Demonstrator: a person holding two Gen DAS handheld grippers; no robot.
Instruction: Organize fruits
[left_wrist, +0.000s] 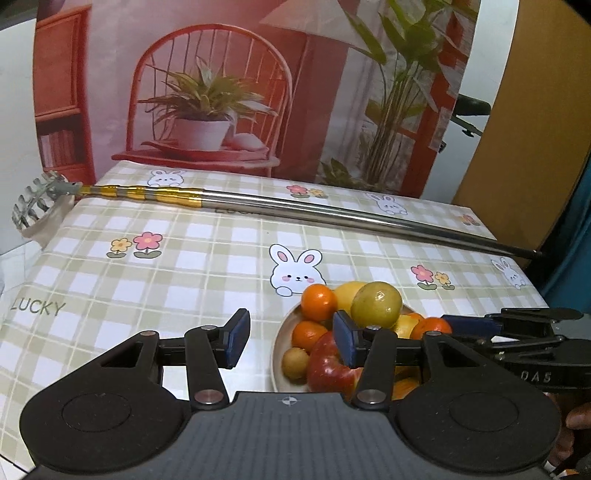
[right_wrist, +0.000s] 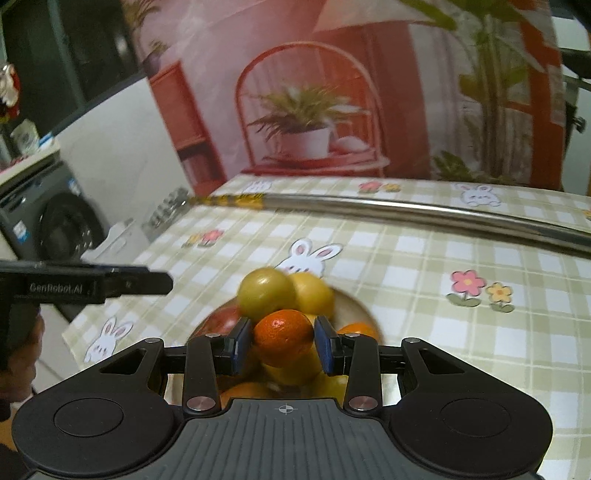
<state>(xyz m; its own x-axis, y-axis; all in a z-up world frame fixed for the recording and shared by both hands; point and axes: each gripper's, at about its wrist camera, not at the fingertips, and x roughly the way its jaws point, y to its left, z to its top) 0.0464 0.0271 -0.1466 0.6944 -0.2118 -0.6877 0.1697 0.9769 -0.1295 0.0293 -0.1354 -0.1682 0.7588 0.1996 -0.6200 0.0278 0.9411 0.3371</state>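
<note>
— Where do we have the right gripper (right_wrist: 283, 345)?

— We hold it tilted downward over the plate (right_wrist: 360, 308), its blue pads clamped on an orange mandarin (right_wrist: 282, 338), one pad on each side. The mandarin sits just above the pile; whether it touches the fruit beneath, we cannot tell.

— And the left gripper (left_wrist: 291, 339)?

— We point it down too, at the plate's (left_wrist: 279, 347) left edge. Its jaws stand apart with nothing between them; only tablecloth (left_wrist: 184, 258) and the rim show in the gap. The right-hand pad hangs in front of the red apple (left_wrist: 325, 363).

— What lies on the plate?

— A green-yellow round fruit (left_wrist: 376, 304) on top, a lemon (left_wrist: 347, 291) behind it, mandarins (left_wrist: 317, 301) at the left, a small brown fruit (left_wrist: 295, 363) beside the apple.

— Anything else?

— A long metal pole (left_wrist: 295, 210) lies across the far side of the cloth, well apart from the plate. In the right view, the left gripper's (right_wrist: 110, 284) side enters from the left, with our hand (right_wrist: 22, 354) under it.
</note>
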